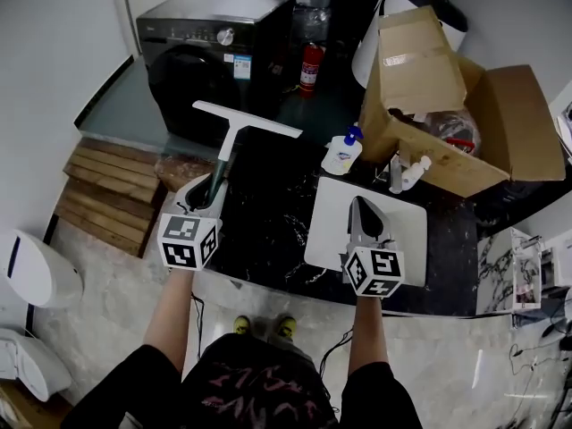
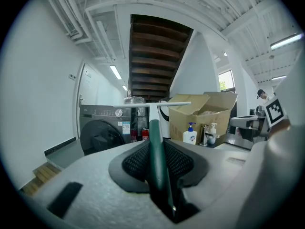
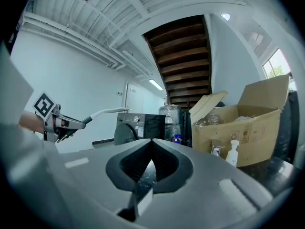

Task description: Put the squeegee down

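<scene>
Head view: one squeegee (image 1: 236,138) sits clamped by its green handle in the left gripper (image 1: 214,184), over the dark counter (image 1: 268,231). The right gripper (image 1: 361,207) is closed and empty. Two bottles, one blue-capped (image 1: 342,153) and one pump-topped (image 1: 413,173), stand beside one cardboard box (image 1: 500,123).

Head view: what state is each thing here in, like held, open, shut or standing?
Squeegee: held by its handle, not yet set down.
Left hand-held gripper: shut on the squeegee.
Right hand-held gripper: shut, empty.
Cardboard box: flaps open.
Washing machine: door closed.
Blue-capped bottle: upright on the counter.
Pump bottle: upright beside the box.
</scene>
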Action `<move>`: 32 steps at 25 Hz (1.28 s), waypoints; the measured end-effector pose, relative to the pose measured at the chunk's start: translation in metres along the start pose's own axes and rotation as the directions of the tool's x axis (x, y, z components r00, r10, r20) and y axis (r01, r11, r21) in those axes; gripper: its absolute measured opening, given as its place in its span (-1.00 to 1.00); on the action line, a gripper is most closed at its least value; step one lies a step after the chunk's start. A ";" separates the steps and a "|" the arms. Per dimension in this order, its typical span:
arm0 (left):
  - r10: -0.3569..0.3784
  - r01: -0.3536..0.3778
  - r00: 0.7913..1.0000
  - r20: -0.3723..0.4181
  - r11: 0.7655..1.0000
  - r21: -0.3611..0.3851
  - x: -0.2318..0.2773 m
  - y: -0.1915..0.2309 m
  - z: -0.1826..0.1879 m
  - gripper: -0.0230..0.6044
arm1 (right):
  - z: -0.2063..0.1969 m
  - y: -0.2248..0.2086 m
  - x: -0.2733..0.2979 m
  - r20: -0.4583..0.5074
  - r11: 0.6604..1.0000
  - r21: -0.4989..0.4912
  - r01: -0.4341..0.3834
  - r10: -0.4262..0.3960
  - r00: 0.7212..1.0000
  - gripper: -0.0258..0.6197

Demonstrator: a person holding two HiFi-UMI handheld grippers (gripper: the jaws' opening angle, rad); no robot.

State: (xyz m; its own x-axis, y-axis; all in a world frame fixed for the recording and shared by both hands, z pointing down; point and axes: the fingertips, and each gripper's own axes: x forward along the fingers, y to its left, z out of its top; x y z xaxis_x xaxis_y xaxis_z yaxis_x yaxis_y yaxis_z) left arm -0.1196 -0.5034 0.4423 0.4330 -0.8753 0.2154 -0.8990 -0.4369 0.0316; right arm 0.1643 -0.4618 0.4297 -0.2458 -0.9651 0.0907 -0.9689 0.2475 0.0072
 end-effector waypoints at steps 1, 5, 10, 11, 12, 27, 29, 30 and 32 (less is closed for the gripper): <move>0.006 -0.006 1.000 0.003 1.000 0.004 0.002 -0.002 0.004 -0.61 | 0.000 -0.003 0.001 0.000 1.000 0.001 -0.002 0.002 1.000 -0.89; 0.014 -0.015 1.000 0.012 0.999 0.046 0.011 -0.010 0.019 -0.61 | 0.000 -0.015 0.001 0.005 1.000 0.013 -0.010 0.010 1.000 -0.88; 0.021 -0.021 1.000 0.005 1.000 0.021 0.025 -0.017 0.024 -0.61 | 0.001 -0.023 0.000 0.019 1.000 0.023 -0.019 0.019 1.000 -0.89; 0.018 -0.018 1.000 -0.002 1.000 0.015 0.027 -0.018 0.022 -0.61 | 0.001 -0.024 -0.001 0.021 0.999 0.026 -0.020 0.019 1.000 -0.89; 0.016 -0.016 1.000 -0.013 1.000 0.009 0.029 -0.020 0.019 -0.61 | 0.001 -0.024 -0.001 0.024 0.999 0.029 -0.020 0.020 1.000 -0.88; 0.023 -0.026 0.978 -0.208 1.000 -0.011 0.047 -0.039 -0.055 -0.61 | -0.008 -0.023 -0.009 0.013 0.999 0.035 -0.038 0.038 0.999 -0.88; 0.022 -0.024 0.972 -0.232 1.000 -0.004 0.049 -0.041 -0.066 -0.61 | -0.011 -0.024 -0.010 0.010 0.999 0.038 -0.037 0.037 0.999 -0.89; 0.022 -0.024 0.970 -0.243 1.000 -0.002 0.049 -0.043 -0.071 -0.61 | -0.013 -0.025 -0.010 0.008 0.998 0.042 -0.035 0.035 0.999 -0.88; 0.019 -0.023 0.966 -0.256 1.000 -0.012 0.050 -0.046 -0.079 -0.61 | -0.015 -0.028 -0.012 0.007 0.998 0.051 -0.031 0.030 1.000 -0.88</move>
State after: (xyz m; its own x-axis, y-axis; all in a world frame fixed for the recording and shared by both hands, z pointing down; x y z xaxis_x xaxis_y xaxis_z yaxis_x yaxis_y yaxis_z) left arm -0.0620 -0.5108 0.5291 0.3847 -0.8009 0.4588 -0.9092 -0.4145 0.0388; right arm 0.1945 -0.4557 0.4435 -0.2754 -0.9576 0.0841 -0.9611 0.2723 -0.0469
